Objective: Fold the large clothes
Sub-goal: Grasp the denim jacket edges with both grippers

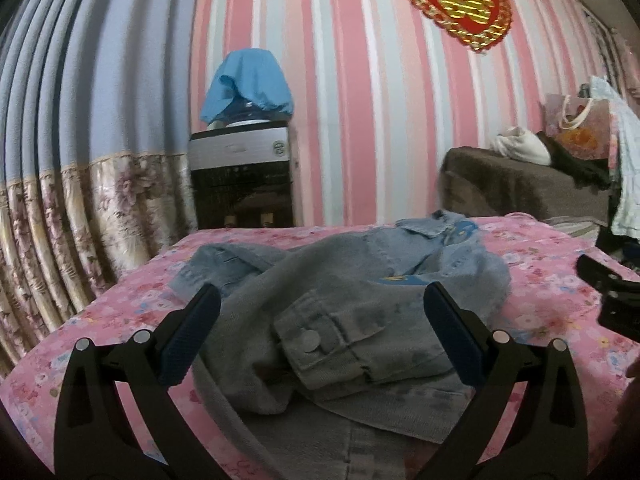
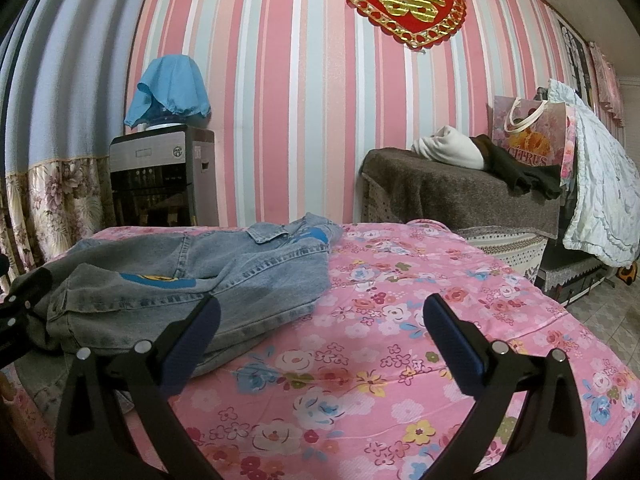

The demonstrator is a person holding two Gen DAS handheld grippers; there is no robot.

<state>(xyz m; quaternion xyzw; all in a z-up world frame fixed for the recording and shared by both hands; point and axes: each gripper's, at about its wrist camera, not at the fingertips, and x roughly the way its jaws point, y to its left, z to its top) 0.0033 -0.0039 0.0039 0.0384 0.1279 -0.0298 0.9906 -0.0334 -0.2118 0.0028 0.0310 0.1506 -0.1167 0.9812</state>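
Observation:
A light blue denim jacket lies crumpled on the pink floral bed sheet. A sleeve cuff with a metal button lies on top, near me. My left gripper is open, its fingers on either side of that cuff, holding nothing. In the right wrist view the jacket lies to the left. My right gripper is open and empty over the bare sheet, its left finger by the jacket's edge. The right gripper also shows at the right edge of the left wrist view.
A water dispenser with a blue cloth on top stands by the striped wall beyond the bed. A brown-covered bench with clothes and a gift bag is at the back right. Curtains hang on the left.

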